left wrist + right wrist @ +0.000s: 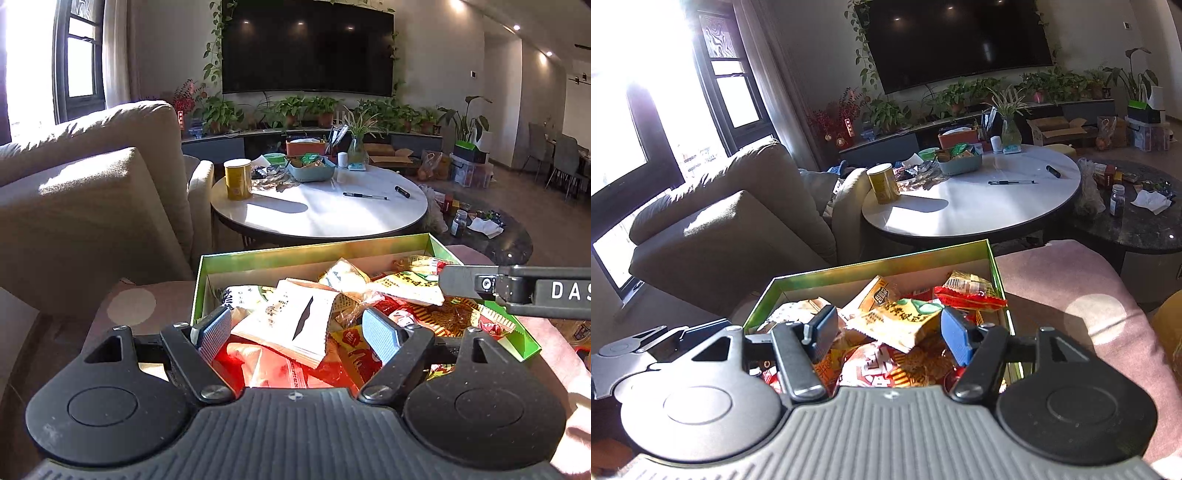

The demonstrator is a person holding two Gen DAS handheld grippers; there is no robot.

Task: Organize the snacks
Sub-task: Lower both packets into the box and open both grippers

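Between and just ahead of both grippers sits the green box, open-topped and heaped with snack packets, resting on a pinkish cushioned surface. The packets lie loose and overlapping, probably tipped in rather than sorted, which would explain why both tools hover over the heap instead of going for one clear item. The left gripper stands with its jaws parted; a white packet with a black mark lies in the gap between its blue pads, but neither pad appears to press on it, so it reads as straddled, not pinched. A red packet lies lower, nearer that gripper's body. The right gripper is spread wide, with a yellow packet with green print in the space between its fingers, again with no visible squeeze. Beyond its right finger, toward the far corner of the box, lies a red-edged packet. In the left wrist view the right tool's finger reaches in from the right over the far half of the box. My reading is that each gripper is placed to close on the packet directly in front of it. Farther out, past the box, stands a round white table carrying a yellow canister, a teal basket and a pen; a beige sofa lies to the left.
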